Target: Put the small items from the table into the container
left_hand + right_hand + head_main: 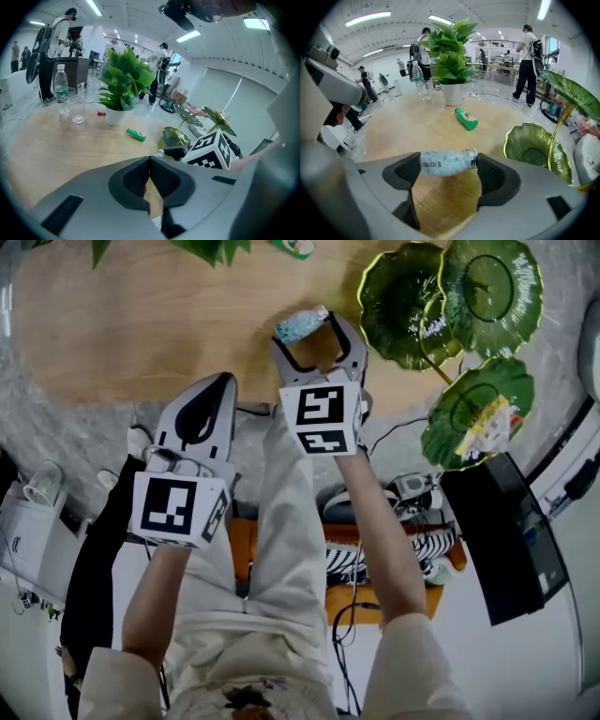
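At the near edge of the wooden table (141, 324), toward eight o'clock in the head view, the left gripper (222, 382) hangs with its jaws pressed together and nothing between them. At its three o'clock, the right gripper (317, 329) is clamped on a small clear bottle (300, 326) of pale blue pellets. The bottle lies crosswise, base against one pad and silver cap against the other, above the tabletop. In the right gripper view a green tube (466, 118) lies on the table at twelve o'clock of the bottle, just before a potted plant (452, 61). At two o'clock of the bottle in the head view stand green leaf-shaped dishes (389, 296) on thin gold stems. The dish at four o'clock carries a yellow and white packet (487, 423).
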A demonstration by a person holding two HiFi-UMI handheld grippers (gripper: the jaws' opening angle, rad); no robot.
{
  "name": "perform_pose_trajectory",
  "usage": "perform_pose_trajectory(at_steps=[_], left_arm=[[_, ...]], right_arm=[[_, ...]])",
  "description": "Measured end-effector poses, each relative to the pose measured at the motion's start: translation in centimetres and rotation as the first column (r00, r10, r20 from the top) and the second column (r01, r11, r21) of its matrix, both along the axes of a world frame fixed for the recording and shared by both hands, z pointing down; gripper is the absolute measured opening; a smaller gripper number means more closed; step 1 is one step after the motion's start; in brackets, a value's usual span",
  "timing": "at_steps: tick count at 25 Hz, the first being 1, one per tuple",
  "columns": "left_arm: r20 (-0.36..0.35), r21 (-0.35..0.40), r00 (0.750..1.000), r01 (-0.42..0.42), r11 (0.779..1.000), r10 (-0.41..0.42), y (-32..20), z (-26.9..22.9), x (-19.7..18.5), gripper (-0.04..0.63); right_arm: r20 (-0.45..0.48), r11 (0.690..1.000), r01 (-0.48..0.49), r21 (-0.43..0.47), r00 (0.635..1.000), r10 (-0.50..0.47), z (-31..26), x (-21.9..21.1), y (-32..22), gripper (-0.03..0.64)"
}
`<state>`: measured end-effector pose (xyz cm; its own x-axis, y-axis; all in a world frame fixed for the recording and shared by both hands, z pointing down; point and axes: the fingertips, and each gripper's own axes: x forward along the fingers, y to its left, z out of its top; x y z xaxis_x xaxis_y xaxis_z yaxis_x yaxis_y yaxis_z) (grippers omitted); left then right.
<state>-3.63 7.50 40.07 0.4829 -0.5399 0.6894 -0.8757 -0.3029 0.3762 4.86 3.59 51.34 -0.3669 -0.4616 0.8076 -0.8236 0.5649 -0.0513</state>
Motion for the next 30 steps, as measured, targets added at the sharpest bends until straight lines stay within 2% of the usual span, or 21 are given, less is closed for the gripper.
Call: perform_pose_trajectory(at_steps=[16, 30], left_arm=[[0.015, 0.026, 0.999, -0.034, 0.999, 0.034, 0.1, -1.3, 1.3, 0.009], [0.012, 0.030, 0.997, -0.077, 0.997, 0.077, 0.9, -1.0, 3.5, 0.009]], right_arm=[[0.062, 0.997, -0.074, 0.036, 0.996, 0.072, -4.3, 0.4, 2.3, 0.388], [0.077, 0.974, -0.210, 0.082, 0.976, 0.204, -5.2, 4.5, 3.1, 0.388]])
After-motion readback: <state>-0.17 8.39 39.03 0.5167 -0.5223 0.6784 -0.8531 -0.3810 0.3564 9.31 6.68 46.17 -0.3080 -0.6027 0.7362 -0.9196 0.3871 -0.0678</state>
